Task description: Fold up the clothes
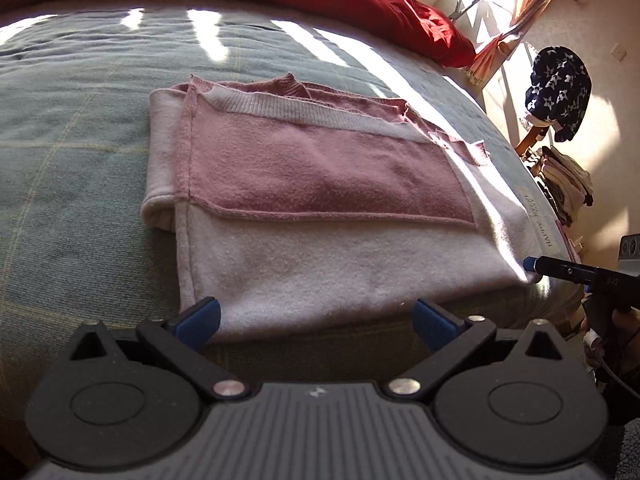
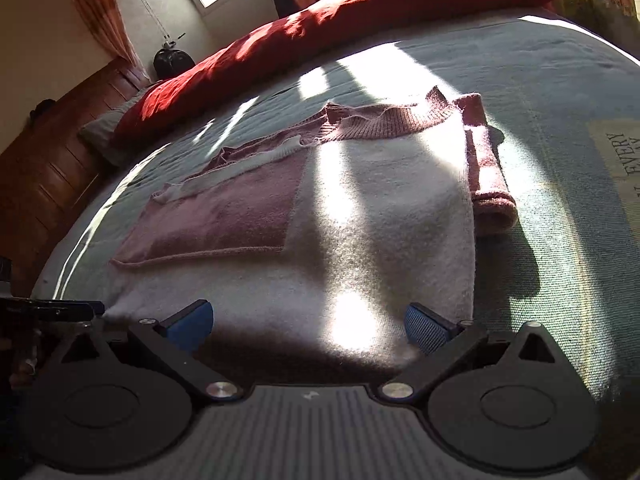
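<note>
The left gripper (image 1: 316,318) stands wide open, its blue pads at the near edge of the folded sweater (image 1: 312,208), with nothing between them. The right gripper (image 2: 310,324) is wide open too and holds nothing; its pads hover over the pale near part of the same sweater (image 2: 360,216). In the left wrist view the right gripper's tip comes in from the right side, just at the sweater's corner (I cannot tell if it touches). The sweater, pink and whitish, lies flat on the grey-green blanket (image 1: 72,152). A red duvet (image 2: 360,12) lies at the far side of the bed.
</note>
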`<action>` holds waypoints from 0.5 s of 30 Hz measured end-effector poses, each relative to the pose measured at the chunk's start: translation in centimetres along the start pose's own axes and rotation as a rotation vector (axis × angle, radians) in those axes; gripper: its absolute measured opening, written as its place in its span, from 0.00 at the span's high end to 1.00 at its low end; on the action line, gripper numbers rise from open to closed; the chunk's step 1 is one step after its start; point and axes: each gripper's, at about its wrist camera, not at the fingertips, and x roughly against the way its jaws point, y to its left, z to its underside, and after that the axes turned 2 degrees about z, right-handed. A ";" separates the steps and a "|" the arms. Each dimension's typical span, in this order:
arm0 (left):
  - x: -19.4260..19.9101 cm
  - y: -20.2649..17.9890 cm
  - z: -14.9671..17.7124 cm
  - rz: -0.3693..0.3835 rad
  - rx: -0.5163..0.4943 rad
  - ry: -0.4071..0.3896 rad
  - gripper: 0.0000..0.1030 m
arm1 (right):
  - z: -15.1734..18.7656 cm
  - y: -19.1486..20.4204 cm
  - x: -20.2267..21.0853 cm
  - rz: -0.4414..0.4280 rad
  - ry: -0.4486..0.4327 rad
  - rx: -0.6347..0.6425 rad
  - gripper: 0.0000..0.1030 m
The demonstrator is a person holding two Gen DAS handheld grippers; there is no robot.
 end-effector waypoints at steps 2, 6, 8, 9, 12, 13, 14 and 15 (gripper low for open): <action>0.2 -0.6 -0.7 -0.019 -0.027 -0.021 0.01 | -0.4 0.7 0.1 -0.008 -0.008 0.010 0.00; -1.1 -0.5 -1.5 -0.024 0.004 -0.033 0.01 | -1.1 3.2 -0.8 -0.077 -0.005 0.054 0.00; -1.9 -0.2 -1.1 -0.015 0.026 -0.023 0.01 | -1.0 4.3 -1.6 -0.085 0.017 0.077 0.00; -2.3 -0.1 -0.8 -0.011 0.033 -0.016 0.01 | -0.8 4.7 -1.9 -0.085 0.025 0.087 0.00; -2.7 0.1 0.3 -0.013 0.042 -0.015 0.01 | -0.1 4.6 -2.2 -0.071 0.045 0.096 0.00; -2.7 0.1 0.6 -0.015 0.045 -0.018 0.01 | 0.1 4.3 -2.1 -0.050 0.048 0.092 0.00; -2.5 0.2 0.8 -0.015 0.051 -0.025 0.01 | 0.2 4.0 -2.1 -0.029 0.051 0.087 0.00; -2.3 0.3 1.0 -0.013 0.060 -0.033 0.01 | 0.4 3.5 -1.9 -0.005 0.050 0.081 0.00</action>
